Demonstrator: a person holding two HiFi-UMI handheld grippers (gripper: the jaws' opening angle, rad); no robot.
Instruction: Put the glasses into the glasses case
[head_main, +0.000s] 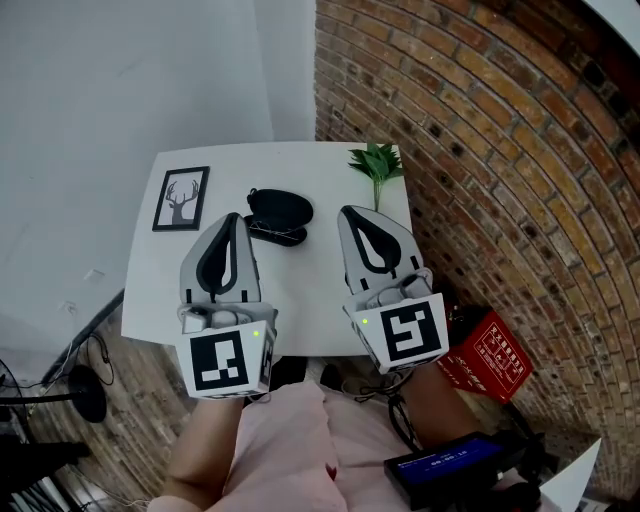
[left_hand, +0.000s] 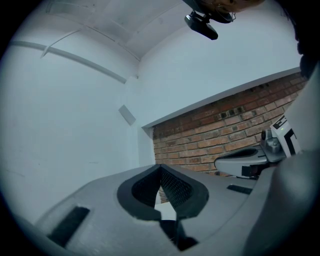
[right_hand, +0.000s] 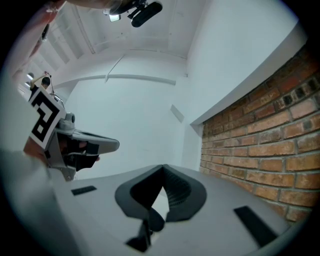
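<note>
A black oval glasses case (head_main: 280, 207) lies at the middle back of the white table (head_main: 300, 300). A dark, flat thing (head_main: 277, 235), which looks like the glasses, lies against the case's near side; its detail is too small to tell. My left gripper (head_main: 233, 217) and my right gripper (head_main: 347, 212) hover side by side, pointing level, nearer than the case and on either side of it. Both are shut with nothing between the jaws. The left gripper view (left_hand: 160, 167) and the right gripper view (right_hand: 163, 167) show only wall and brick beyond the closed jaws.
A framed deer picture (head_main: 181, 198) lies at the table's back left, and a green plant sprig (head_main: 377, 163) at the back right. A brick wall (head_main: 480, 150) runs along the right. A red box (head_main: 490, 355) sits on the floor beside the table.
</note>
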